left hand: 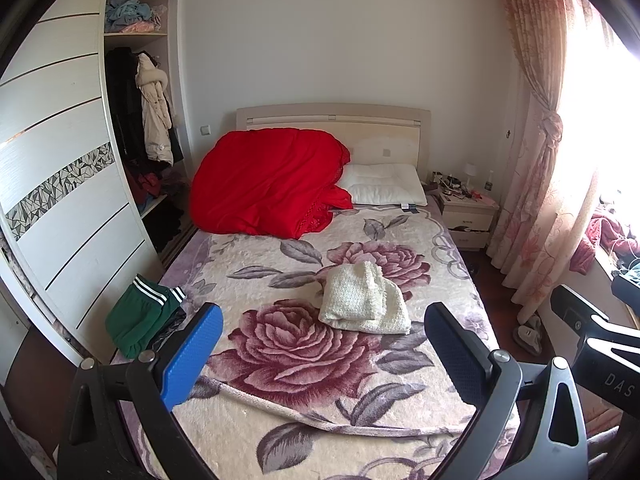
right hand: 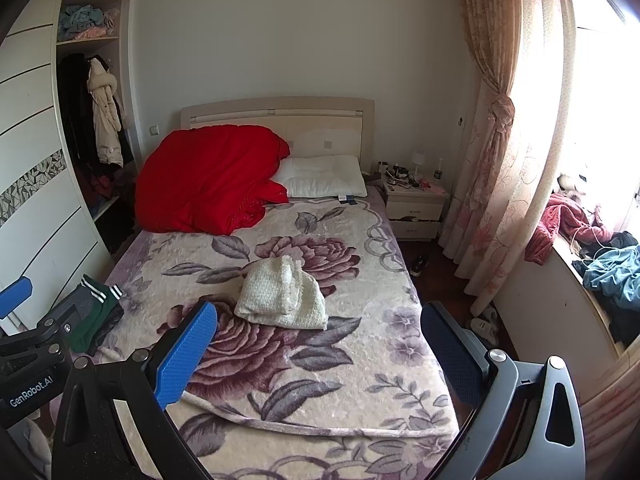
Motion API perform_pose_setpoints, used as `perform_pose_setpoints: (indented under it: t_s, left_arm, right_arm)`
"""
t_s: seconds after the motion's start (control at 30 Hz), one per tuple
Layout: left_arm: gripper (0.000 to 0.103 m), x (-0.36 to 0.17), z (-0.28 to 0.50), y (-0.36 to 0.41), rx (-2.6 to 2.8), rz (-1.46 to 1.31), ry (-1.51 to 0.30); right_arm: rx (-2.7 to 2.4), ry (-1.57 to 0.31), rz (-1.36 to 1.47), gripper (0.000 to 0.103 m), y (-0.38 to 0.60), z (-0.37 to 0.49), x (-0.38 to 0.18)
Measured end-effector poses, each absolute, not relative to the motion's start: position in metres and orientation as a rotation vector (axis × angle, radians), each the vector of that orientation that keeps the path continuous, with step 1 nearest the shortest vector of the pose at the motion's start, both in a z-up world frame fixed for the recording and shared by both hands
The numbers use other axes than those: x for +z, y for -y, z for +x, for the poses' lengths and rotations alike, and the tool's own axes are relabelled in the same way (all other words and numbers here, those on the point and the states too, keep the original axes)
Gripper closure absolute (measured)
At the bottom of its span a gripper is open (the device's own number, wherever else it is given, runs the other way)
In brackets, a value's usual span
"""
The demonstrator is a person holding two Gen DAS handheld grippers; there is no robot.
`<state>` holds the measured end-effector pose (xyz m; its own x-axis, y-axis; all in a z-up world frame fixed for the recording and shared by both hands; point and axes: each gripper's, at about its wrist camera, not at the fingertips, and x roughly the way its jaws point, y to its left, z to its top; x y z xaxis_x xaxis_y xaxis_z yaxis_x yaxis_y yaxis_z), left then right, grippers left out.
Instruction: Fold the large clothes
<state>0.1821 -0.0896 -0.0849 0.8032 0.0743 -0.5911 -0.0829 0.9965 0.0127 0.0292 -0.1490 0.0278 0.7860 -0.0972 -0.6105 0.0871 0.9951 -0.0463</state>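
A cream knitted garment [left hand: 365, 299] lies folded in the middle of the bed; it also shows in the right wrist view [right hand: 282, 297]. A green garment with white stripes [left hand: 141, 316] lies folded at the bed's left edge, also in the right wrist view [right hand: 96, 308]. My left gripper [left hand: 320, 344] is open and empty, held above the bed's near end, well short of the cream garment. My right gripper [right hand: 318, 344] is open and empty, also above the near end. Both grippers are apart from the clothes.
The bed carries a floral blanket [left hand: 304, 384]. A red quilt [left hand: 264, 184] and a white pillow [left hand: 384, 190] lie at the headboard. A wardrobe [left hand: 60, 168] stands left, a nightstand [left hand: 468, 212] and curtain [left hand: 536, 160] right. Clothes lie on the windowsill [right hand: 600, 264].
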Motion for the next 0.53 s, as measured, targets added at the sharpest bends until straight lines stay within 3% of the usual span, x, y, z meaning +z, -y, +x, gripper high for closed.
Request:
perform_pose_setpoints:
  t_s: [0.53]
  left_arm:
    - [0.0, -0.08, 0.176, 0.091, 0.091, -0.018, -0.618]
  right_arm:
    - [-0.116, -0.658, -0.005, 0.0, 0.141, 0.013, 0.025]
